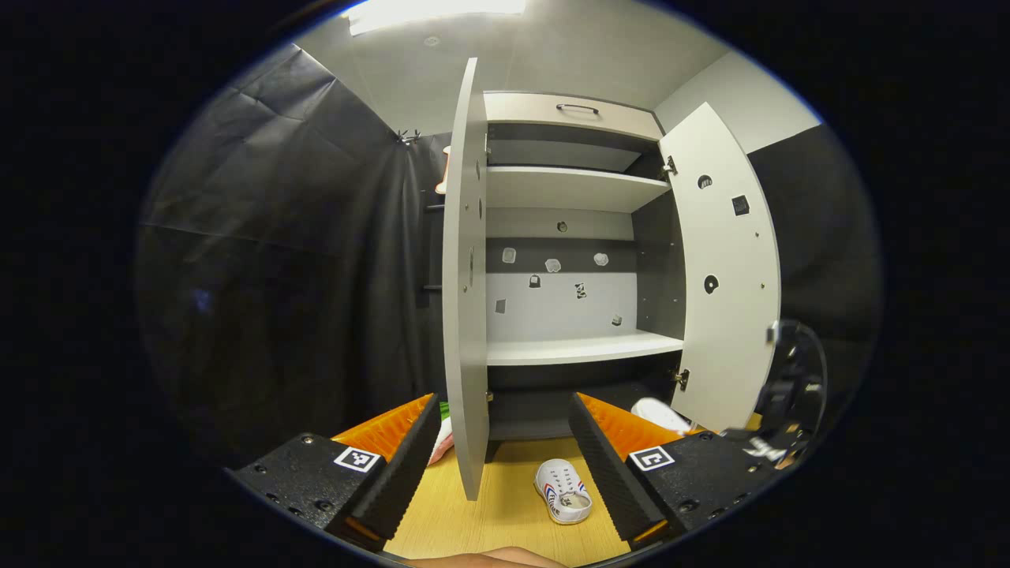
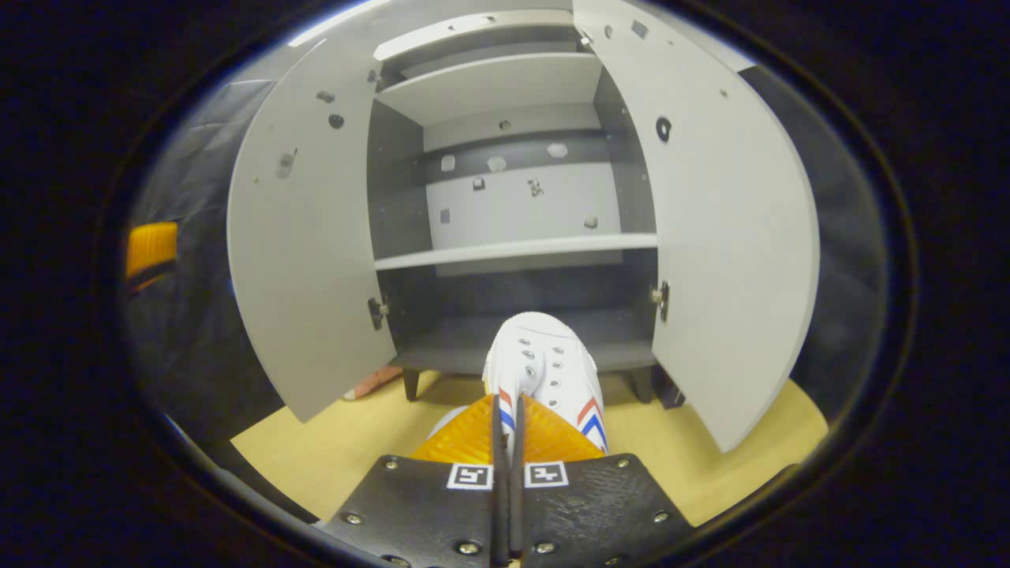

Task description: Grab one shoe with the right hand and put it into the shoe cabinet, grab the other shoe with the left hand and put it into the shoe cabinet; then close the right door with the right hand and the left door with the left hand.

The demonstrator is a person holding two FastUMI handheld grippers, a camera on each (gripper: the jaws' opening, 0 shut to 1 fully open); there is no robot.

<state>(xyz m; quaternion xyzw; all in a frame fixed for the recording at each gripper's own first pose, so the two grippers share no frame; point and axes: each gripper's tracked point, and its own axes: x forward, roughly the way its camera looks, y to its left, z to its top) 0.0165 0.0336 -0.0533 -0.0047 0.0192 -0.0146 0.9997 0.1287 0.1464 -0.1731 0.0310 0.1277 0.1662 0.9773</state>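
Observation:
The shoe cabinet point(image 1: 584, 347) stands with both doors swung wide, its left door point(image 1: 465, 315) edge-on in the left gripper view and its right door point(image 1: 726, 276) beside it. One white shoe point(image 1: 562, 491) with red and blue stripes lies on the wooden floor in front of it, between the fingers of my open left gripper point(image 1: 503, 430) but farther off. My right gripper point(image 2: 509, 418) is shut on the other white shoe point(image 2: 544, 363), holding it toe-forward just in front of the bottom compartment point(image 2: 513, 331). That held shoe point(image 1: 661, 414) and the right gripper point(image 1: 789, 394) also appear by the right door.
The cabinet has a middle shelf point(image 2: 513, 251) and an upper shelf point(image 2: 489, 83), both bare. Its left door point(image 2: 308, 260) and right door point(image 2: 726, 237) flank the opening. A pinkish item point(image 1: 440, 442) lies on the floor behind the left door. Black cloth walls stand on both sides.

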